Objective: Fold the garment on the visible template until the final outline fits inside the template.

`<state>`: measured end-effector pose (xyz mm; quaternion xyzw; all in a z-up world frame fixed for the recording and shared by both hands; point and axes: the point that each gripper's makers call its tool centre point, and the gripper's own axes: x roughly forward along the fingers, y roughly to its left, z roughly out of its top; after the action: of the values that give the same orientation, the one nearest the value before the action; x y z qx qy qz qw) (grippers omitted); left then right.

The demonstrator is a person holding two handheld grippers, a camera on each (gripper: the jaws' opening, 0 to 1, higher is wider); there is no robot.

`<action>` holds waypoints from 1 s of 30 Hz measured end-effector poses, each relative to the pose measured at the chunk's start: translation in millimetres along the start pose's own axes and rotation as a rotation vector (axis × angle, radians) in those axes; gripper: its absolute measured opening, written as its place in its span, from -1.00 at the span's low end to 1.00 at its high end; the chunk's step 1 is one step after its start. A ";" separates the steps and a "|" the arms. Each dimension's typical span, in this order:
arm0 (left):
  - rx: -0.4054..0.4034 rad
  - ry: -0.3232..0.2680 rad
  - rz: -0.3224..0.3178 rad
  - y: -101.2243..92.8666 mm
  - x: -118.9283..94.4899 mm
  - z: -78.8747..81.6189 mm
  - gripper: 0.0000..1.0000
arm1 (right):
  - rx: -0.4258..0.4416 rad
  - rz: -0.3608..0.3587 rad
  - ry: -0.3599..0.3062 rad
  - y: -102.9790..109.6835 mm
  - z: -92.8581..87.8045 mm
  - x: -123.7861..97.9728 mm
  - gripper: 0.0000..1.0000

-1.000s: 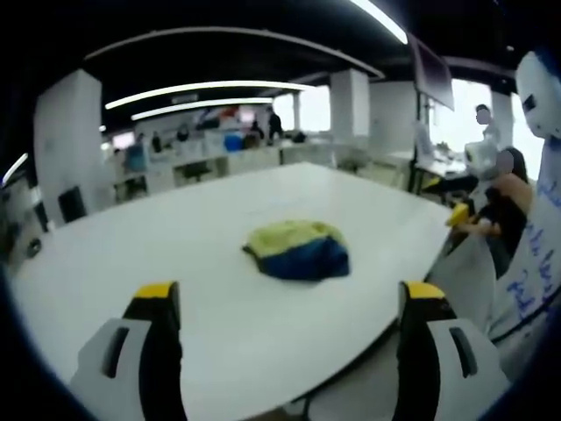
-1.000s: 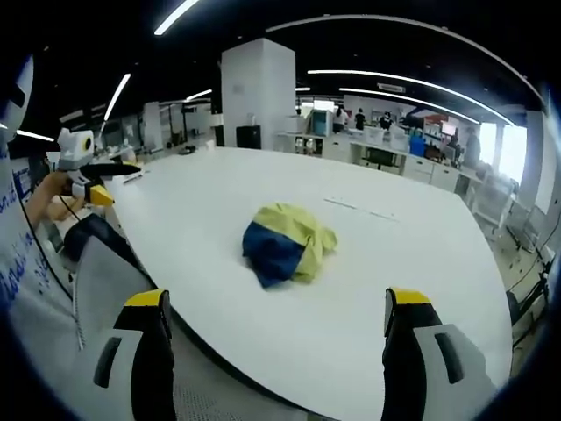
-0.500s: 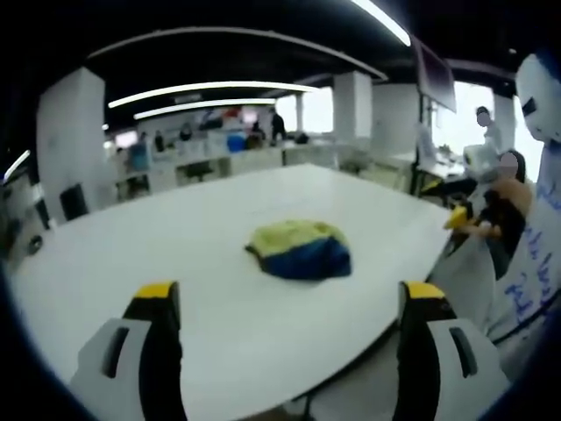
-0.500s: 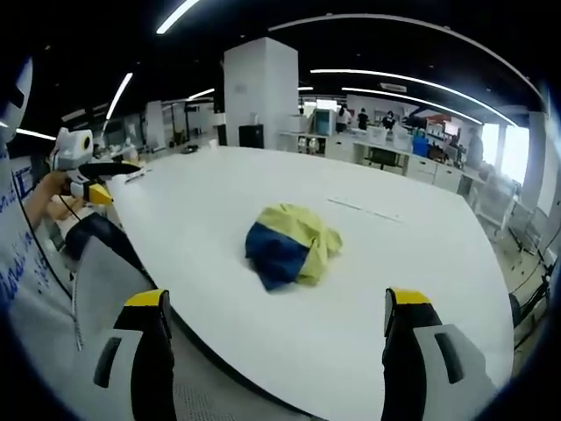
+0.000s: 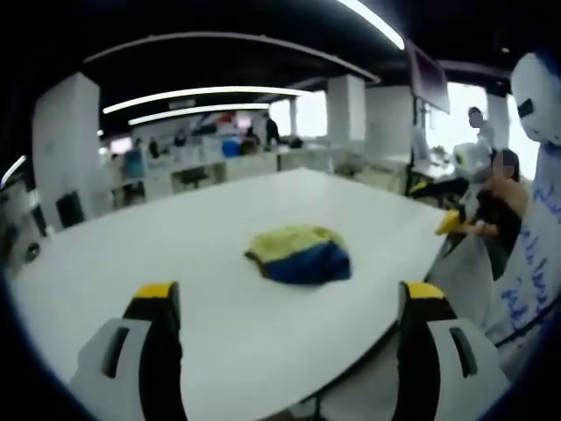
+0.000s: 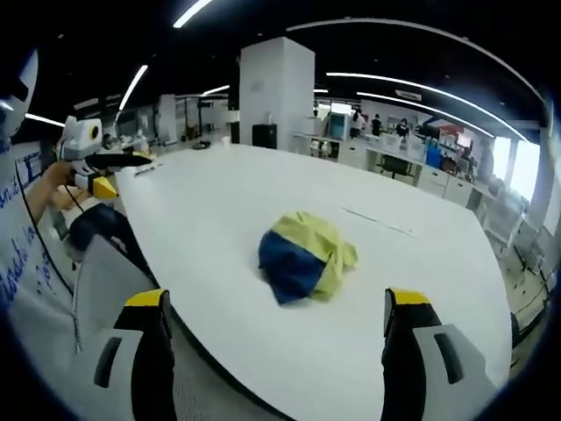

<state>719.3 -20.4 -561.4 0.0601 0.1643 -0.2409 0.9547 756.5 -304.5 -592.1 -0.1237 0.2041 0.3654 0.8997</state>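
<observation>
A crumpled yellow and blue garment (image 5: pixel 299 254) lies in a heap near the middle of a large white table (image 5: pixel 175 254); in the right gripper view the garment (image 6: pixel 306 255) has its blue part toward me. My left gripper (image 5: pixel 289 303) is held back from the table's near edge, jaws wide apart and empty. My right gripper (image 6: pixel 276 307) stands the same way, open, short of the table (image 6: pixel 202 210). The other gripper (image 6: pixel 88 158) shows at the left of the right gripper view, held by a hand.
A faint thin line (image 6: pixel 379 221) marks the tabletop beyond the garment. An office with desks, pillars (image 6: pixel 276 92) and people lies behind. A person (image 5: pixel 495 189) sits at the table's right end.
Both cameras shifted slightly; the garment sits a little further right and lower in the right gripper view. The garment itself has not moved.
</observation>
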 end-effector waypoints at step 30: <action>0.054 0.004 -0.131 35.7 3.6 -9.0 0.99 | -0.188 0.137 0.020 77.8 54.2 103.6 0.40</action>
<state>736.8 11.0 -569.8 0.0752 0.1632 -0.3072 0.9345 783.7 -166.8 -597.2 -0.1970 0.1859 0.4424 0.8549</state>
